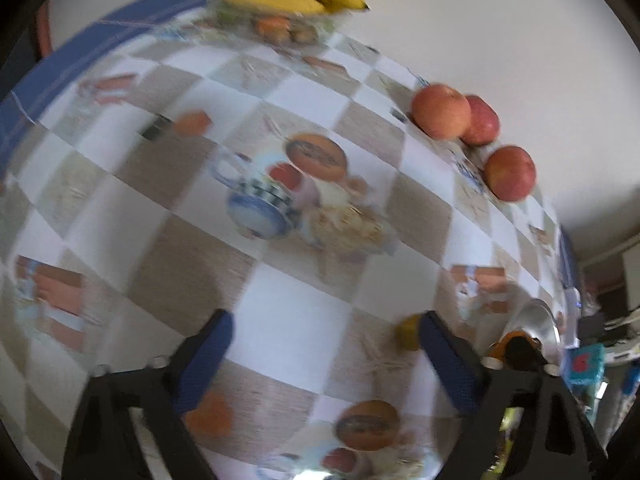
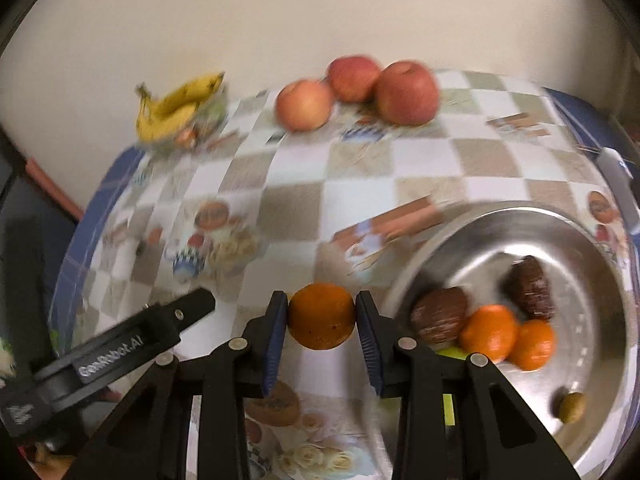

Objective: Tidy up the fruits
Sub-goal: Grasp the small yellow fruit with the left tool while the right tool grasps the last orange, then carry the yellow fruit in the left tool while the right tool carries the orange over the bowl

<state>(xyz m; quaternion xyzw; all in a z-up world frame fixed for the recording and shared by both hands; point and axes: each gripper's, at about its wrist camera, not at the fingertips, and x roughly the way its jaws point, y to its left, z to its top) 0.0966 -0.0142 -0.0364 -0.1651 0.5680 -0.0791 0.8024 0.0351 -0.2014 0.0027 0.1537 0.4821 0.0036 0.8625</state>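
Between the right jaws point(image 2: 321, 316): one orange point(image 2: 321, 317), blue pads pressing it on both sides, so the right jaws are clamped on it. It hangs over the checkered cloth of the bench point(image 2: 360, 168), just left of the steel bowl point(image 2: 600, 240).

Right of the right jaws, inside the bowl: two more oranges point(image 2: 489, 333), touching each other; two dark brown ridged fruits point(image 2: 440, 314), one touching the nearer orange, the other further back; one small greenish-brown fruit point(image 2: 572, 407) alone near the bowl's near wall. Something yellow-green sits under the right finger at the bowl's edge, can't tell what.

Ahead of the right jaws, far edge of the bench by the wall: three red apples point(image 2: 406, 92) in a tight cluster, touching or nearly. Ahead and left: banana bunch point(image 2: 176, 104) lying on top of a clear container, with some orange-coloured items under it, blurred.

Left of the right jaws: black body of the left gripper, pointing in over the bench.

Left jaws point(image 1: 324, 360): wide apart, nothing between them, only bare cloth beneath. Just outside the right-hand finger there's a small yellowish fruit point(image 1: 406, 334), partly hidden by the pad. Further right, the steel bowl's rim and the clamped orange peek past the gripper body. Apples ahead and right of the left jaws, bananas straight ahead at the far edge. Both views are motion-blurred.
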